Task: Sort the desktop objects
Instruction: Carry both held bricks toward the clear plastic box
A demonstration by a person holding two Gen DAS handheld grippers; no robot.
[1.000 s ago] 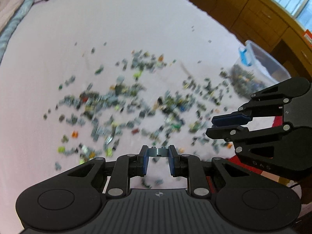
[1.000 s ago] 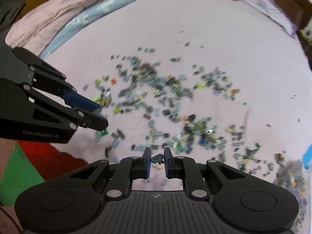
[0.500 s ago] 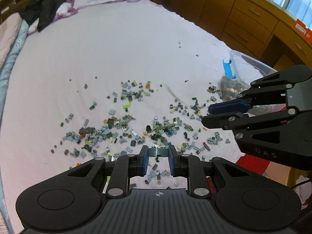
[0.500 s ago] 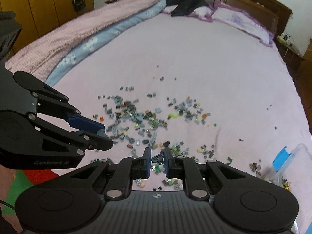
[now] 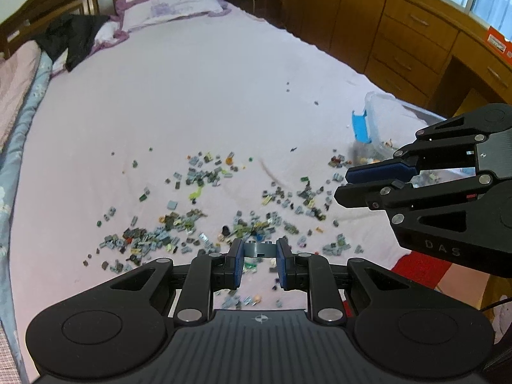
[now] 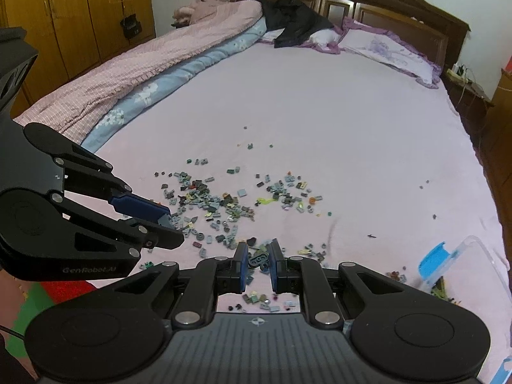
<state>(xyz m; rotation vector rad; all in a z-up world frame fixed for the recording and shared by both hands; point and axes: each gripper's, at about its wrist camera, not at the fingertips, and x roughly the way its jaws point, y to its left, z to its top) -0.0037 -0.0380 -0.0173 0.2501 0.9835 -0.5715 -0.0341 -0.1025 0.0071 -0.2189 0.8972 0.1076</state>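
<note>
Several small grey, green and orange toy bricks (image 5: 198, 220) lie scattered over a pale pink bedsheet (image 5: 192, 96). My left gripper (image 5: 258, 251) is shut on a flat grey brick (image 5: 258, 250), held above the scatter. My right gripper (image 6: 258, 257) is shut on a small dark grey piece with holes (image 6: 260, 259). In the left wrist view the right gripper (image 5: 352, 185) hangs at the right, near a clear plastic box (image 5: 380, 118) with a blue clip. In the right wrist view the left gripper (image 6: 172, 227) hangs at the left, and the box (image 6: 473, 262) sits at the lower right.
The bed's far end holds purple pillows (image 6: 390, 54) and a black garment (image 6: 294, 19). A rolled pink and blue quilt (image 6: 144, 73) runs along the bed's left side. Wooden drawers (image 5: 409, 41) stand to the right of the bed. A red and green mat (image 6: 48, 294) lies below the near edge.
Both grippers have risen and tilted up from the bricks, so the whole bed and headboard come into view. Each still holds its piece.
</note>
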